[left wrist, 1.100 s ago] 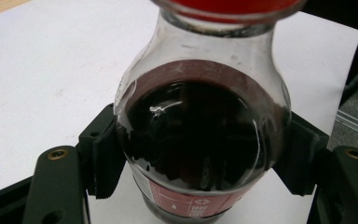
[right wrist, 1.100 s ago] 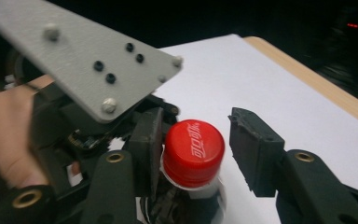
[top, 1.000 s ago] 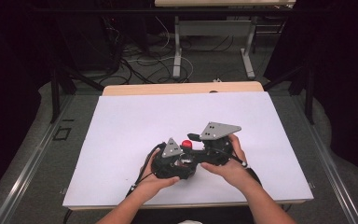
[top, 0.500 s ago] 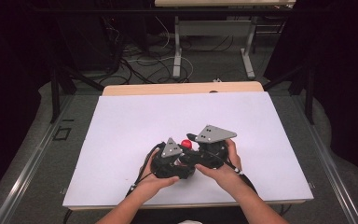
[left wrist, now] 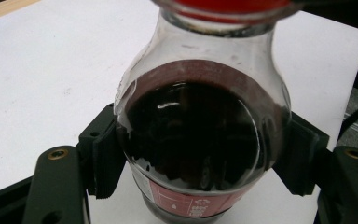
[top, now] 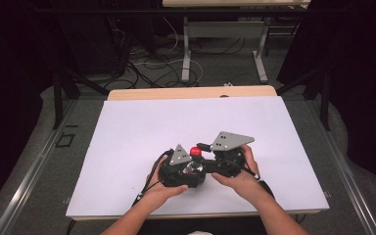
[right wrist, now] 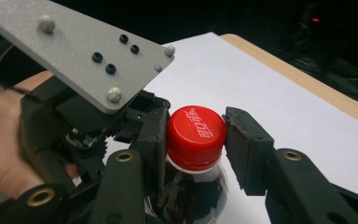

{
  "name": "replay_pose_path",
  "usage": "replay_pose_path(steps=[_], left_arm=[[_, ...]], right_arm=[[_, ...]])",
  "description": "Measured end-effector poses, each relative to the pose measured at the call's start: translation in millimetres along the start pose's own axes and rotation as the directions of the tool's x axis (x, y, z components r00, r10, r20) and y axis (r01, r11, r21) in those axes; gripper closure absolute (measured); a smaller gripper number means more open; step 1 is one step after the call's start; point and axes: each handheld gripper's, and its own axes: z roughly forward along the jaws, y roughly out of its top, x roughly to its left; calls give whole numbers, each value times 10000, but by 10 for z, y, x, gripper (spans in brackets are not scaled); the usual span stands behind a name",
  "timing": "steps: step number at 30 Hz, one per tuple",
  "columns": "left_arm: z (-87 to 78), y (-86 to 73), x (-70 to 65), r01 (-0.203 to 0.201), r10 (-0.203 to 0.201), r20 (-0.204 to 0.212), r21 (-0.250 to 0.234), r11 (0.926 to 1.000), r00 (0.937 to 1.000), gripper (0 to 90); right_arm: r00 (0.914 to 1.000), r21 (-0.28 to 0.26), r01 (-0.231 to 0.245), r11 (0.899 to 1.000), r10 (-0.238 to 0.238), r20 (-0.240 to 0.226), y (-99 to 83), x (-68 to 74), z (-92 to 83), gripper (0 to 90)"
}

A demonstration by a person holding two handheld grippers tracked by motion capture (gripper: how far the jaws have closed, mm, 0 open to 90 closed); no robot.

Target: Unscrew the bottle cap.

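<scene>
Bottle (left wrist: pixel 200 140) and cap (right wrist: pixel 196 136) sit between two sets of tongs near the front edge of the desk (top: pixel 127 137), a little right of its middle, on the white sheet that covers it. The left tongs (left wrist: pixel 200 158) are clamped on the bottle's rounded glassy body, one black pad pressed to each side of it; in the left gripper view the dark drink fills the body up to the shoulder, and a red label band runs round the bottle below the pads. The right tongs (right wrist: pixel 193 140) have just been closing, with the red cap between them, and now both pads (right wrist: pixel 154 135) press against the cap's ribbed sides, so they are clamped on the cap. White lettering shows on the cap's top in the right gripper view. In the high view the two grippers meet almost nose to nose, the left tongs (top: pixel 188 169) low and just left of the cap (top: pixel 195 151), the right tongs (top: pixel 203 155) coming in from the right beside it. The left hand (top: pixel 162 182) wraps its gripper from the near side; the right hand (top: pixel 240 171) grasps its own, which carries a grey plate (top: pixel 231 140) tilted upward. The bottle stands upright on the desk.
</scene>
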Motion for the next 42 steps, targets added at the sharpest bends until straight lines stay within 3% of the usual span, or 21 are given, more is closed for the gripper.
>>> replay_pose_path(steps=[1, 4, 8, 9, 10, 11, 12, 13, 17, 26, 30, 31, 34, 35, 37, 38, 39, 40, 42], left_arm=[[2, -1, -4, 36, -36, 63, -51, 10000, 10000, 295], [3, 0, 1, -13, 13, 25, -15, 10000, 10000, 295], [5, -4, 25, 84, -85, -82, -94, 9999, 9999, 295], [0, -4, 32, 55, -55, -114, -31, 10000, 9999, 295], [0, -5, 33, 79, -80, -147, -33, 10000, 9999, 295], [0, -6, 31, 120, -121, -157, -65, 9999, 9998, 295], [-4, -4, 30, 66, -66, -160, 2, 10000, 9998, 295], [2, -5, 24, 119, -121, -129, -104, 9999, 9998, 295], [-1, -2, 16, -96, 96, -134, 15, 10000, 9999, 295], [10, -1, -6, -22, 22, -70, -31, 10000, 10000, 295], [-5, 5, 11, -5, 5, 101, 56, 10000, 9999, 295], [1, 2, 10, -12, 13, 53, -40, 10000, 10000, 295], [-1, 1, -2, -49, 49, 105, 21, 10000, 9999, 295], [0, 2, -5, -91, 91, 118, -3, 10000, 9999, 295], [2, 6, -6, -169, 169, 119, 4, 9999, 9998, 295], [2, 7, -6, -171, 171, 115, 4, 9999, 9998, 295], [3, 7, -7, -167, 167, 94, -1, 9999, 9998, 295], [-3, 9, 0, -225, 224, 99, 53, 9997, 9997, 295], [-8, 12, 8, 7, -8, 112, 53, 10000, 9999, 295]], right_arm=[[9980, 30, 30, 10000, -28, -629, 12, -81, 3, 605], [9951, 196, -165, 9997, 184, -973, 34, -139, 10, 602], [9976, -34, -340, 9994, 337, -603, 35, -61, 9, 557], [9993, -11, -193, 9998, 192, -321, 31, -28, 0, 554], [9996, -179, -51, 9998, 56, 260, 20, 61, 9, 550], [9996, -179, -51, 9998, 56, 260, 20, 61, 9, 550], [9978, -324, 283, 9991, -263, 616, 11, 107, 24, 550], [9970, -400, 304, 9987, -275, 721, 8, 126, 32, 550], [9956, -345, 332, 9989, -300, 893, 13, 150, 71, 557], [9964, -372, 321, 9988, -290, 801, 37, 122, 150, 594], [9992, -257, 382, 9989, -379, 93, 57, 32, 157, 609], [9976, -241, 466, 9986, -478, -509, 68, -37, 158, 611], [9842, -182, 838, 9963, -856, -1549, 87, -164, 154, 612], [9842, -182, 838, 9963, -856, -1549, 87, -164, 154, 612], [9739, -182, 974, 9951, -990, -2041, 91, -226, 150, 611], [9735, -107, 845, 9964, -848, -2124, 91, -241, 146, 609], [9802, -91, 506, 9987, -514, -1910, 89, -218, 139, 579], [9841, -95, 387, 9992, -397, -1732, 88, -193, 129, 528], [9883, -207, 294, 9994, -322, -1492, 87, -152, 122, 527]])
